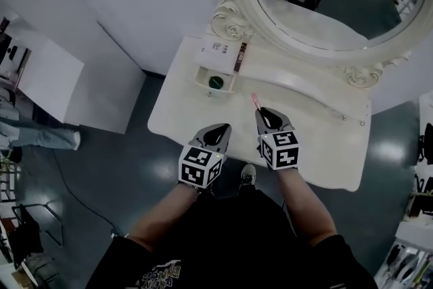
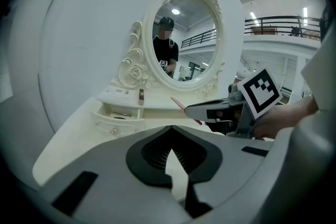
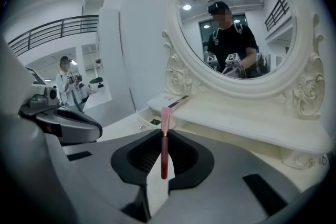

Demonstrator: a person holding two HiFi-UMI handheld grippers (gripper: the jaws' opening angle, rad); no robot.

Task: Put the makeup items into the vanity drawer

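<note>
1. State: the right gripper (image 1: 266, 113) is clenched on a slim pink translucent lip-gloss tube (image 3: 164, 149). The tube's pale cap end sticks out past the jaw tips, above the white vanity tabletop (image 1: 183, 120). The left gripper (image 1: 218, 128) is closed on nothing, just beside the right one.
2. Target: the small white vanity drawer (image 1: 201, 77) stands open at the left end of the raised shelf, ahead of the tube. A round dark-green item (image 1: 216, 82) lies inside it.
3. Risk, slip: the jaws pinch a thin round body. From where I stand, a tilt or a bump would likely let the tube pivot or slide out.
4. Risk, snag: the drawer opening looks narrow. An off-angle entry could catch the protruding end on the drawer wall or the shelf edge.
5. Risk, knock: a slim brown-and-rose stick (image 1: 239, 57) lies on the shelf just above the drawer. A high approach could sweep it off.
</note>
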